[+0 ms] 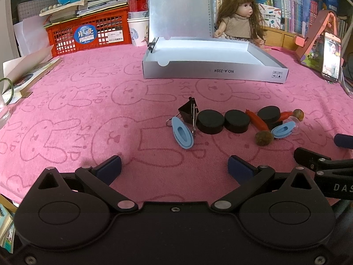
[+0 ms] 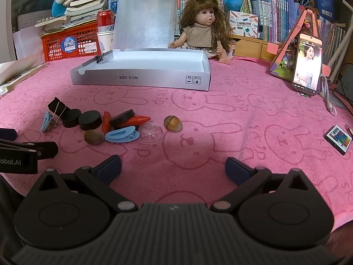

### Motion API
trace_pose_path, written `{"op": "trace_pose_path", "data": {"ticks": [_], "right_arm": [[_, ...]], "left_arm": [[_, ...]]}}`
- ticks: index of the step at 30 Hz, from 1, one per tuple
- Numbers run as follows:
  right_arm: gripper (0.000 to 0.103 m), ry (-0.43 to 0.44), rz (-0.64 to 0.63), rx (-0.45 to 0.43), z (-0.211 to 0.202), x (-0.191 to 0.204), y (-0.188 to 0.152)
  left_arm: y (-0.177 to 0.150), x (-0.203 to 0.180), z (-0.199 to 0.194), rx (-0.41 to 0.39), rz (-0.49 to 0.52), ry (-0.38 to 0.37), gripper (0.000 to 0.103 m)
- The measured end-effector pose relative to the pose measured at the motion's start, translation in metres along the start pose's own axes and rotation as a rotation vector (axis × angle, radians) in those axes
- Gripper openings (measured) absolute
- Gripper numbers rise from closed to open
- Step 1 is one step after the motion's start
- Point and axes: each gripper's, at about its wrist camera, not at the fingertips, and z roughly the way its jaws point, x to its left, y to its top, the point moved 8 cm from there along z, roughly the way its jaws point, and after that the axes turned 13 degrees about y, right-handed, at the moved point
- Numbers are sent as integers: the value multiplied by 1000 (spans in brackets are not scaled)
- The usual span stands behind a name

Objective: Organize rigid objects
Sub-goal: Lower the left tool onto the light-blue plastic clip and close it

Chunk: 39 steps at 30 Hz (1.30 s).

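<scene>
Here, both grippers hover low over a table covered by a pink towel (image 1: 88, 110) printed with rabbit outlines. The left gripper (image 1: 174, 167) has its jaws spread wide and holds nothing; the right gripper (image 2: 173, 167) is likewise wide apart and empty, and its finger also shows at the right edge of the left wrist view. The loose items lie in a cluster on the middle of the towel, in front of the left gripper and to the left of the right one. From left to right the cluster holds a black binder clip (image 1: 188, 112) with a blue hair clip (image 1: 182, 133) leaning against it, two black discs (image 1: 210, 121) (image 1: 237, 121) side by side, an orange-red cone (image 1: 257, 120), a third black disc (image 1: 269, 113) lying on other pieces, a brown nut (image 1: 263, 138), a second blue hair clip (image 2: 122, 135), a clear plastic dome (image 2: 152, 133), and an acorn-like nut (image 2: 173, 123) just apart on the right. Toward the far edge stands an open silver box (image 2: 141, 79), its lid raised upright and a small binder clip (image 2: 100, 58) on its left wall. Behind the box sits a doll (image 2: 204, 31). A phone (image 2: 306, 64) stands propped near the far right corner, and a small remote (image 2: 337, 139) lies at the right edge.
</scene>
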Motion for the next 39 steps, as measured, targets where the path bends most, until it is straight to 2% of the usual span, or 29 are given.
{"op": "trace_pose_path", "data": {"ticks": [2, 4, 7, 10, 12, 18, 20, 22, 24, 28, 30, 32, 37, 39], "right_arm": [[103, 12, -26, -29, -1, 4, 1], [100, 32, -44, -58, -3, 9, 4], [95, 71, -57, -88, -4, 17, 10], [85, 90, -91, -105, -2, 24, 16], [76, 97, -118, -107, 1, 29, 18], [64, 107, -160, -94, 13, 41, 19], [63, 98, -168, -97, 15, 42, 19], [61, 94, -174, -97, 16, 42, 20], [58, 96, -176, -96, 17, 43, 21], [47, 103, -176, -109, 13, 43, 20], [37, 116, -166, -108, 10, 44, 18], [32, 134, -159, -98, 10, 46, 17], [32, 136, -180, -92, 13, 51, 15], [37, 139, -182, -90, 16, 52, 16]], "left_arm": [[1, 0, -2, -16, 10, -13, 96], [3, 0, -4, -33, 16, -25, 81], [7, 1, -7, -62, 15, -38, 67], [12, 4, -12, -96, 2, -61, 55], [15, 5, -15, -107, -14, -77, 48], [23, 5, -6, -94, -38, -104, 39], [23, 4, -3, -84, -41, -115, 34], [21, 2, 1, -72, -45, -123, 22], [20, 2, 4, -65, -52, -124, 18], [20, 3, 0, -84, -57, -127, 16], [20, 3, -3, -91, -51, -133, 14], [19, 4, -5, -89, -47, -139, 14], [16, 5, -4, -89, -47, -129, 16], [16, 3, -2, -89, -40, -128, 19]]}}
